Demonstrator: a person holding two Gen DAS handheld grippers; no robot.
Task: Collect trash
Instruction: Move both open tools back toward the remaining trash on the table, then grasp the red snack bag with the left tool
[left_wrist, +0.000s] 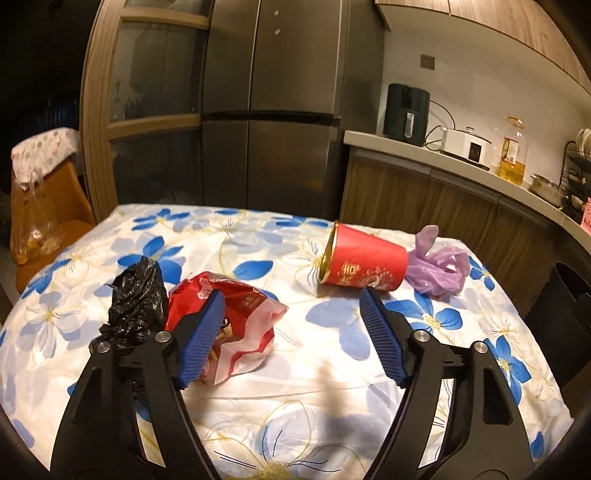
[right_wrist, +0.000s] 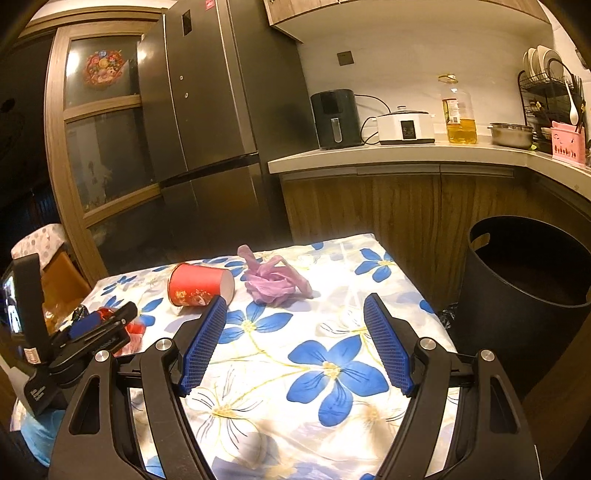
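The flowered surface (right_wrist: 332, 280) carries the trash; a black bin (right_wrist: 524, 295) stands beside it. Both tools angle downward over it. The left tool (left_wrist: 291, 299) is released, one pad against the red-and-white wrapper (left_wrist: 255, 325). The right tool (right_wrist: 295, 308) gapes empty short of the red cup (right_wrist: 195, 284) and purple bag (right_wrist: 273, 284).

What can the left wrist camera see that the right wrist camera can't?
Only the left wrist view shows the crumpled black bag and the whole red-and-white snack bag, which the open left gripper is reaching around.

Only the right wrist view shows the inside of the black bin beside the table, the dish rack, and the open right gripper.

Both show the tipped red cup, the purple bag, the flowered tablecloth and the fridge.
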